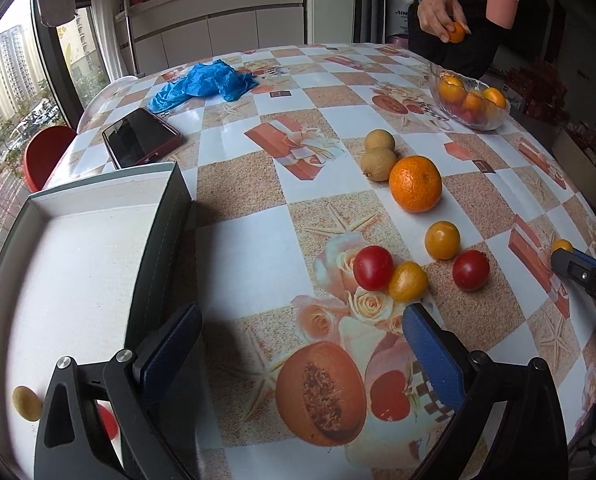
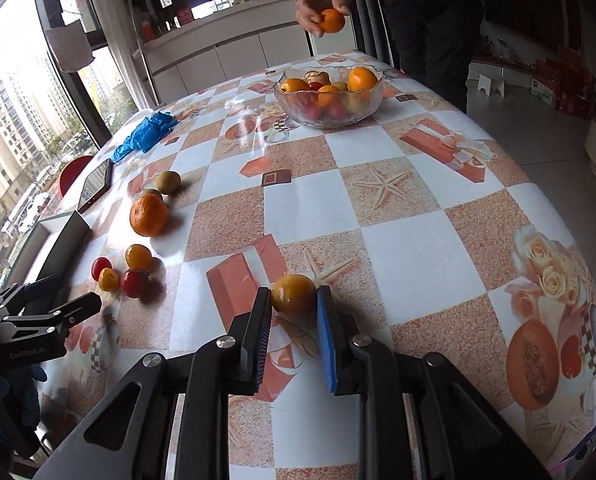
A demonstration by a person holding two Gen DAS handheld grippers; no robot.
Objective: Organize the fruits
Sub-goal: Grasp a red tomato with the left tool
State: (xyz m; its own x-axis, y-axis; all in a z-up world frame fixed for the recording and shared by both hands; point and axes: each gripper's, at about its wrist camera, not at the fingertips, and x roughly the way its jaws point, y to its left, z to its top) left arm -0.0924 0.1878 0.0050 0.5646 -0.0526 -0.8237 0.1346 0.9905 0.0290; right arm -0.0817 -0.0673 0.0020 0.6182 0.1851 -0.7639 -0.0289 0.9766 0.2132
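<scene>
My right gripper (image 2: 294,297) is shut on a yellow cherry tomato (image 2: 293,293) just above the tablecloth; in the left wrist view that gripper (image 1: 559,257) shows at the right edge with the tomato (image 1: 562,245) at its tip. My left gripper (image 1: 304,340) hangs open and empty beside a white-lined box (image 1: 78,264) holding a longan (image 1: 26,403) and a red tomato (image 1: 108,422). Loose on the table lie two longans (image 1: 379,152), an orange (image 1: 416,184), two yellow tomatoes (image 1: 442,240) and two red tomatoes (image 1: 373,268).
A glass bowl (image 2: 372,98) of fruit stands at the table's far side. Behind it a person's hand (image 2: 318,0) holds an orange (image 2: 332,20). A phone (image 1: 142,142) and crumpled blue plastic (image 1: 202,84) lie far left. A red chair (image 1: 44,156) stands past the edge.
</scene>
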